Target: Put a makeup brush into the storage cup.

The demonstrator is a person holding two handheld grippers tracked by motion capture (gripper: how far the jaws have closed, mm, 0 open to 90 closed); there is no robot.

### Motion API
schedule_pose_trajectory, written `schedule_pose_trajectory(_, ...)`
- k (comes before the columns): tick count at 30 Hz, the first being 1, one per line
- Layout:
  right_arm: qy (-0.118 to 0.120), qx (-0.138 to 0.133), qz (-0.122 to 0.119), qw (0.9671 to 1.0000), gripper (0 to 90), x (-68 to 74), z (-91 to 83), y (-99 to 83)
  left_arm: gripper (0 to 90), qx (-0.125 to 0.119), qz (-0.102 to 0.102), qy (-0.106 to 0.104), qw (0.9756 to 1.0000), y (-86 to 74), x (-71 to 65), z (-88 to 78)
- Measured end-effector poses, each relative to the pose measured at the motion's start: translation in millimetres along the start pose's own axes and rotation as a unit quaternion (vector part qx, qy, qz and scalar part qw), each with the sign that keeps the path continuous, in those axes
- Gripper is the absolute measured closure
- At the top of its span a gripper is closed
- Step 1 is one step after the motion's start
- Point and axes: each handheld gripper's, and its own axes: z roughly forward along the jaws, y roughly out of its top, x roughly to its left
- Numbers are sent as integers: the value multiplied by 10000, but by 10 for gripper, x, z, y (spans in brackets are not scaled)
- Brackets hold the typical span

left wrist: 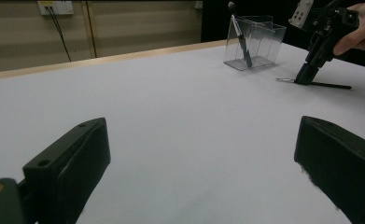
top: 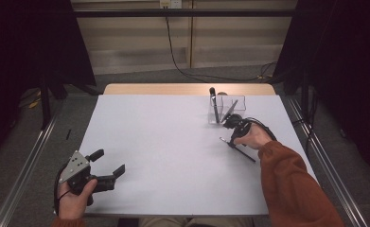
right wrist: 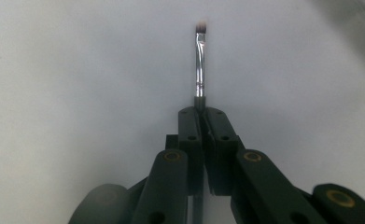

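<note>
Brush [right wrist: 200, 70] between hand-held gripper [right wrist: 201, 116] jaws

Table surface [top: 173, 142]: open white run from the near-left corner across the middle to the far-left edge, nothing standing on it. Far right: clear plastic holder [top: 226, 109] with an upright black pen [top: 214, 105] blocks the path along the far edge. Just near of it, the right gripper [top: 233, 137], clamped on a thin brush [right wrist: 200, 60] lying flat, occupies the right side; left gripper [top: 109, 165] sits near-left, jaws wide.
</note>
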Motion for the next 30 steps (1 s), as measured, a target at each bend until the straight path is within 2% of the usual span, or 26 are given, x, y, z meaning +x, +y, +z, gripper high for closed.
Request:
schedule_pose_trajectory(4, -8, 5, -86, 10000, 859, -14, -9, -1, 37, -10, -15, 6, 10000, 2, -1, 0)
schedule_pose_trajectory(7, 6, 2, -11, 10000, 860, -22, -17, -15, 37, 3, -30, 4, 10000, -1, -1, 6)
schedule_pose_trajectory(9, 2, -75, -78, 9999, 860, -27, -28, -21, 37, -1, -25, 9, 10000, 0, 3, 5)
schedule_pose_trajectory(16, 50, -238, -40, 9997, 860, -32, -111, -47, 37, -16, -26, 28, 10000, 2, 4, 0)
schedule_pose_trajectory(24, 122, -621, 25, 9980, 860, -40, -255, -109, 37, -21, -42, 43, 10000, 2, 3, -2)
schedule_pose_trajectory(30, 186, -1084, 45, 9939, 860, -57, -359, -175, 37, -32, -38, 42, 10000, 4, 7, -8)
